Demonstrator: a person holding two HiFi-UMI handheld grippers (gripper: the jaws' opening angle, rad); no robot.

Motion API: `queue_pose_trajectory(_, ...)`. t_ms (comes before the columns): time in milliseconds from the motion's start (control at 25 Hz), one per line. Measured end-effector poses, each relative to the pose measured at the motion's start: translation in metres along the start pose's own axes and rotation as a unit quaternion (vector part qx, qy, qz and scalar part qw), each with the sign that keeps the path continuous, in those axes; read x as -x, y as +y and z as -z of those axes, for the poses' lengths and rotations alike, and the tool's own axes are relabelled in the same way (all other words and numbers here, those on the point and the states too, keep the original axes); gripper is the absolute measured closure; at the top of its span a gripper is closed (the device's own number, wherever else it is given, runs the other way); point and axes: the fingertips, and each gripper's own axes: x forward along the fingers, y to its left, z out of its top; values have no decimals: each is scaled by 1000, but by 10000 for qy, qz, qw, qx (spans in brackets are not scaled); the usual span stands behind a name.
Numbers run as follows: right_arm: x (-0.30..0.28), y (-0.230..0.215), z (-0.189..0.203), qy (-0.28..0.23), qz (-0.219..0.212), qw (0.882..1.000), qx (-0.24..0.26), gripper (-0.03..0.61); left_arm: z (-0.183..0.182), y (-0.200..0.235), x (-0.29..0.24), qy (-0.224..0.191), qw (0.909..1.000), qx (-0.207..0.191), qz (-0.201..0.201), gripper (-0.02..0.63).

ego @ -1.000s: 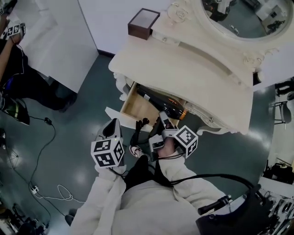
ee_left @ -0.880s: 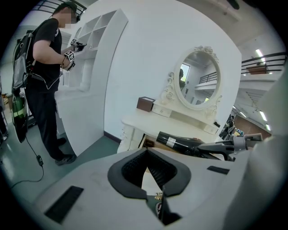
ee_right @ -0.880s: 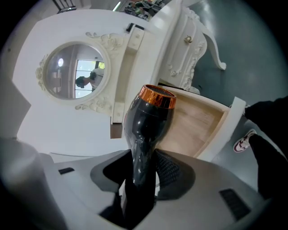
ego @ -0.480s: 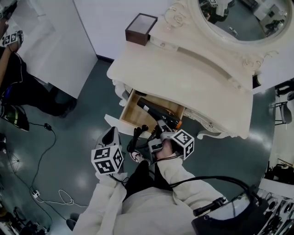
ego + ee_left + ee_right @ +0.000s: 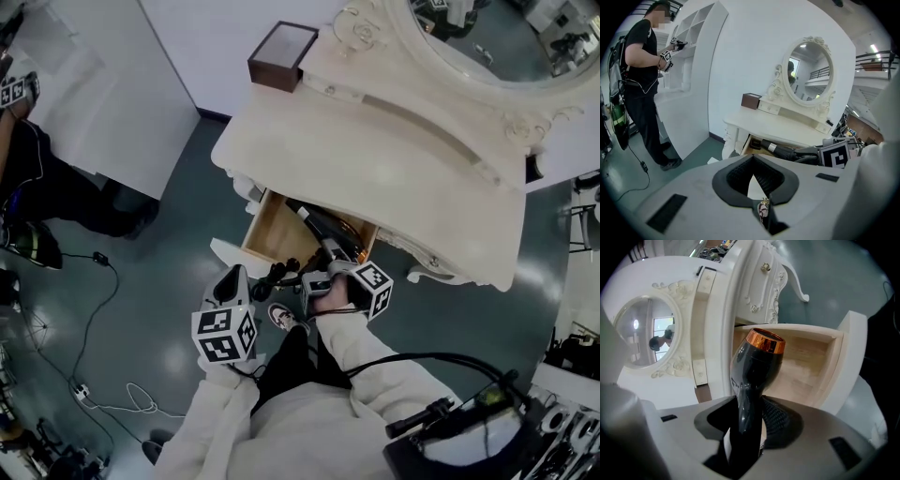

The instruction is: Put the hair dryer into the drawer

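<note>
We find the right claw (image 5: 746, 408) clamped low on the hair dryer (image 5: 757, 364), judged rigid, slick, nose-heavy; left claw (image 5: 753, 161) closed, empty.

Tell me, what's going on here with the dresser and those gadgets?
A person is holding a gripper in each hand and putting a hair dryer away. The right gripper has its fingers closed on the handle of the black hair dryer, whose copper-ringed end points into the open wooden drawer of the cream dressing table. The dryer has not been let go yet. The left gripper hangs to the side, shut and empty.
</note>
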Motion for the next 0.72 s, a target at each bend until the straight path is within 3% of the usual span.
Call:
queue_pose_trajectory(320, -27, 8, -18, -173, 153, 9994, -250, 356, -19, -6, -19, -18, 10000, -49, -21, 606)
queue_pose_trajectory(720, -51, 14, -36, -335, 209, 9992, 89, 353, -37, -4, -35, -110, 9998, -154, -43, 606)
